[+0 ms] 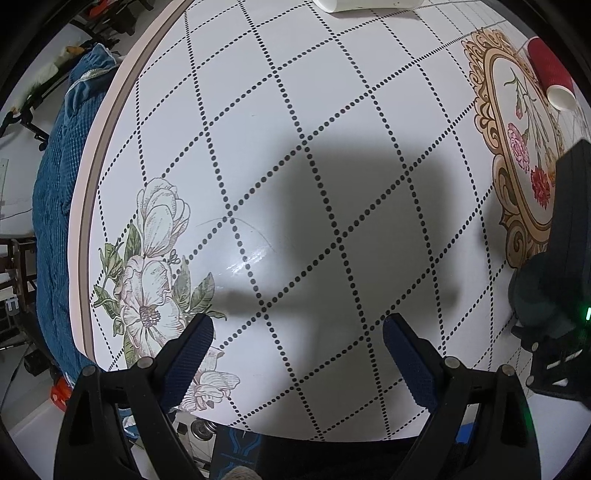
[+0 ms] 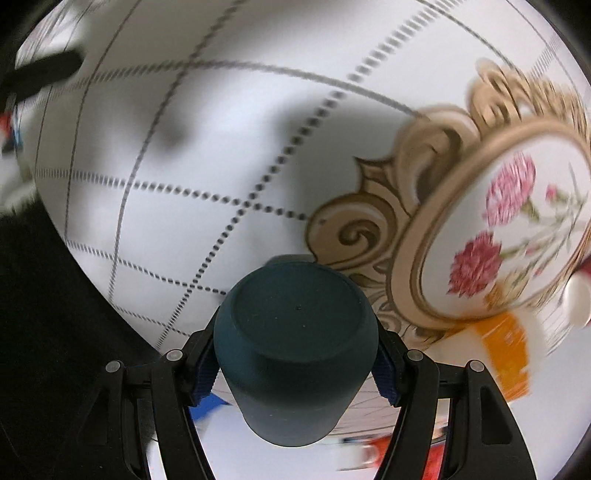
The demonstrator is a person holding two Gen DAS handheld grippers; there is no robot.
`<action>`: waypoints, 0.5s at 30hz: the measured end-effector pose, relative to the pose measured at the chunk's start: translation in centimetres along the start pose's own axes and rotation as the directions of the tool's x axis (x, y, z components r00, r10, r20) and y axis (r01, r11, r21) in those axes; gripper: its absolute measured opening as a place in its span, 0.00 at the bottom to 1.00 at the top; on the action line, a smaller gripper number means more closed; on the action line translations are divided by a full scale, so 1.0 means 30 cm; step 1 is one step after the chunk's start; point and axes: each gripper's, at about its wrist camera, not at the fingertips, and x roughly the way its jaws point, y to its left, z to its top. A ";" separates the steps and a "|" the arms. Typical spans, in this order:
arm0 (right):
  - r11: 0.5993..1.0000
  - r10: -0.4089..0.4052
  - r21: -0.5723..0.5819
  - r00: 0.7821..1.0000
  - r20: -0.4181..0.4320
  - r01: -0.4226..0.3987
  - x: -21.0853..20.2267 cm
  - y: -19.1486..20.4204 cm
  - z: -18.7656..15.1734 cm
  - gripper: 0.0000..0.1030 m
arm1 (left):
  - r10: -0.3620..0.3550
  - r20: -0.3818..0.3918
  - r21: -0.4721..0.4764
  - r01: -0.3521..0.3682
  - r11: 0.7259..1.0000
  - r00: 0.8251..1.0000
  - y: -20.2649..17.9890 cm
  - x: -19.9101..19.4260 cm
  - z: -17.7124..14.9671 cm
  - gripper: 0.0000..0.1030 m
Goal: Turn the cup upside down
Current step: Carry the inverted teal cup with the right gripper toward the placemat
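- The desk (image 1: 295,122) is a round white top with a dotted diamond grid, a pale flower print by its left edge and a gold-framed medallion of pink and red flowers toward its right edge
- A blue quilted cloth (image 1: 59,192) hangs just beyond the left edge of the desk
- The dark teal cup (image 2: 295,350) is held above the desk near the scrolled border of the medallion, its flat base turned toward the right wrist camera; that view is blurred
- The right tongs (image 2: 295,373) are clamped on the cup's sides, one finger on each flank
- The left tongs (image 1: 297,350) hang over the desk's near edge, fingers spread wide with nothing between them
- A red paper cup (image 1: 552,79) lies on its side at the far right edge, on the medallion
- A white cup (image 1: 365,4) lies at the far edge, mostly cut off
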 end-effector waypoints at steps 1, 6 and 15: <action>0.999 0.023 0.035 1.000 0.001 -0.023 -0.001 -0.023 0.002 0.69 | 0.001 0.001 0.002 -0.001 1.000 1.000 -0.004 -0.001 0.000 0.91; 0.978 0.125 0.169 0.992 0.019 -0.126 -0.017 -0.117 0.021 0.68 | 0.006 0.003 0.016 -0.006 1.000 1.000 -0.043 -0.012 0.005 0.91; 0.906 0.273 0.321 0.961 0.052 -0.275 -0.022 -0.363 -0.030 0.69 | 0.013 0.006 0.038 -0.013 0.999 1.000 -0.101 -0.021 0.003 0.91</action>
